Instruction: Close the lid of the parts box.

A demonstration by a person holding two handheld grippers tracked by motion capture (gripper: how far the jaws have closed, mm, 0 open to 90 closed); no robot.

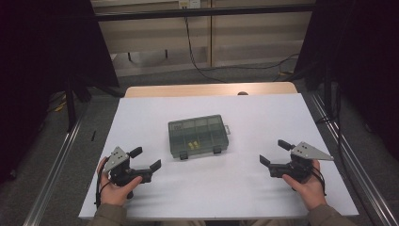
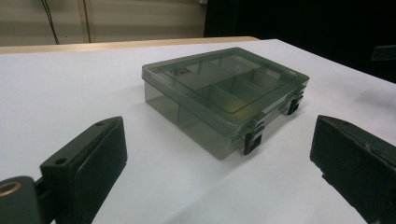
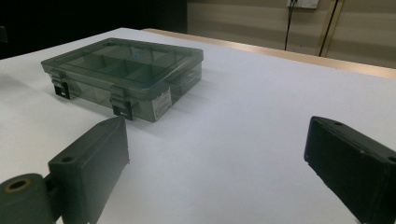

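Midway across the white paper-covered surface (image 1: 141, 113) lies the closed, translucent grey-green plastic compartment box (image 1: 198, 136), latches toward the person, flanked well apart by the left tool (image 1: 145, 158) and right tool (image 1: 271, 152), both released, seemingly poised for approach.

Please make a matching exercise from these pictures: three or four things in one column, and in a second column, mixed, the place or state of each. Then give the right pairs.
Things:
1. translucent grey-green plastic compartment box
2. left black two-jaw gripper
3. right black two-jaw gripper
4. small yellow pieces

Places or states:
A. open, at the table's right side, touching nothing
B. inside a near compartment of the box
C. lid shut, in the middle of the white table
D. open, at the table's left side, touching nothing

Pairs: 1-C, 2-D, 3-A, 4-B
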